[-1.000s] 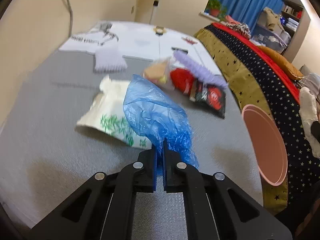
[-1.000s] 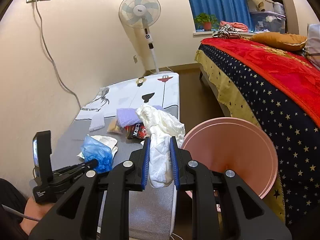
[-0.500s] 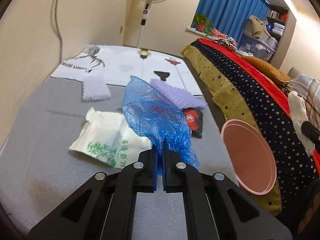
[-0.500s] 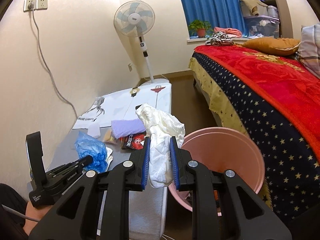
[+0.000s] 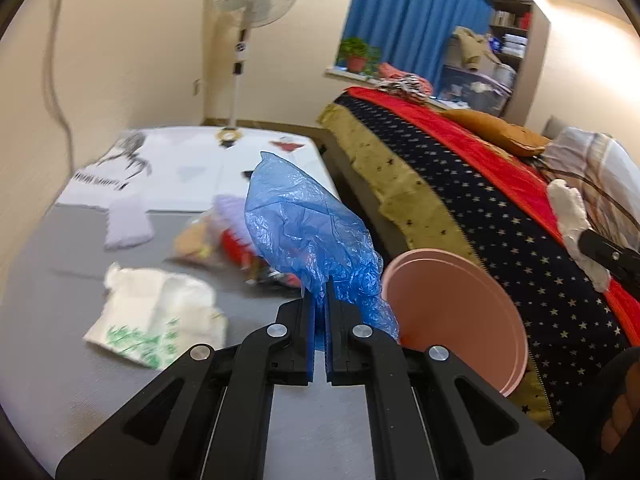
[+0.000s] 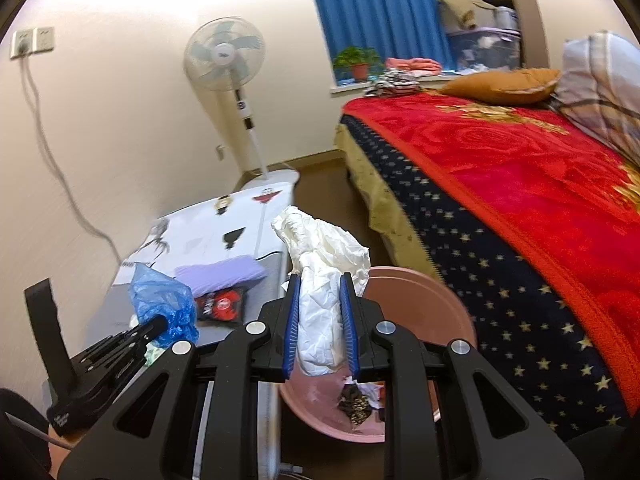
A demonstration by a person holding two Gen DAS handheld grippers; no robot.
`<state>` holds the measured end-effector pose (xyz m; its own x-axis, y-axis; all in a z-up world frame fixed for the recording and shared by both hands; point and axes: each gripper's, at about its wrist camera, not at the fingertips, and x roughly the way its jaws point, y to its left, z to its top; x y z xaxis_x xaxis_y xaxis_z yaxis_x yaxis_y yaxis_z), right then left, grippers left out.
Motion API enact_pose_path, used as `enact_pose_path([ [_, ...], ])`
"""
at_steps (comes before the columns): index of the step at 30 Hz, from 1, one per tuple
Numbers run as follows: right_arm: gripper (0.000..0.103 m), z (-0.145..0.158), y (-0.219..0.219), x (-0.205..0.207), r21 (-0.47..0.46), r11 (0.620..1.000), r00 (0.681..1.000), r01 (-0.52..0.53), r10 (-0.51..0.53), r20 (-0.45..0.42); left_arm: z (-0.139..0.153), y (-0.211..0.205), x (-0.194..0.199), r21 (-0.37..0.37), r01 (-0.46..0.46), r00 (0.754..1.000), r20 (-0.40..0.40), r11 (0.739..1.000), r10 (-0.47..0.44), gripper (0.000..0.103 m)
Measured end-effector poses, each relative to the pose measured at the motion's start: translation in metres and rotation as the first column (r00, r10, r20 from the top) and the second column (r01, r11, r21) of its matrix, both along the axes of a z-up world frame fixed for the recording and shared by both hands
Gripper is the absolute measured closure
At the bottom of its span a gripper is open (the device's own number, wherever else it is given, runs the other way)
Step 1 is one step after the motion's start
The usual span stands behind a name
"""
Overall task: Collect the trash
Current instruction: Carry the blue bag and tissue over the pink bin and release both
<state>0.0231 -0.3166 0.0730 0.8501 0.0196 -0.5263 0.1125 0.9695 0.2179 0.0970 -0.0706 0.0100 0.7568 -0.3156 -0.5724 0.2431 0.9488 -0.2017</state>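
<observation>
My left gripper (image 5: pixel 320 300) is shut on a crumpled blue plastic bag (image 5: pixel 308 236) and holds it above the grey table, just left of a pink bin (image 5: pixel 460 312). My right gripper (image 6: pixel 320 304) is shut on a crumpled white plastic bag (image 6: pixel 324 264), held over the pink bin (image 6: pixel 424 300), which has some trash at its bottom. The right wrist view also shows the left gripper (image 6: pixel 158 324) with the blue bag (image 6: pixel 164 300). The left wrist view shows the white bag (image 5: pixel 572 224) at the far right.
On the grey table (image 5: pixel 60 312) lie a white wrapper with green print (image 5: pixel 156 320), a red-black snack packet (image 6: pixel 222 304), a purple sponge (image 6: pixel 220 272) and a white cloth (image 5: pixel 128 228). A bed with a red and starred cover (image 6: pixel 520 208) stands right of the bin. A fan (image 6: pixel 224 60) stands behind.
My left gripper has lifted the blue bag and moved it right toward the bin. My right gripper has risen and tilted over the bin, whose inside now shows.
</observation>
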Motion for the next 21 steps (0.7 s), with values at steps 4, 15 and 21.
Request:
enact_pose_path([
  [4, 0.083, -0.003, -0.011, 0.000, 0.016, 0.999, 0.999, 0.048, -0.048, -0.004, 0.003, -0.024, 0.001, 0.014, 0.055, 0.998, 0.032, 0.998, -0.056, 0.100],
  [15, 0.083, -0.011, -0.027, 0.007, 0.009, 0.989, 0.989, 0.147, -0.147, -0.010, -0.001, -0.063, 0.008, 0.006, 0.150, 0.987, 0.054, 0.989, -0.150, 0.100],
  [21, 0.083, -0.013, -0.024, 0.013, -0.015, 0.988, 0.988, 0.155, -0.156, -0.019, -0.008, -0.075, 0.015, -0.003, 0.189, 0.981, 0.040, 0.982, -0.189, 0.100],
])
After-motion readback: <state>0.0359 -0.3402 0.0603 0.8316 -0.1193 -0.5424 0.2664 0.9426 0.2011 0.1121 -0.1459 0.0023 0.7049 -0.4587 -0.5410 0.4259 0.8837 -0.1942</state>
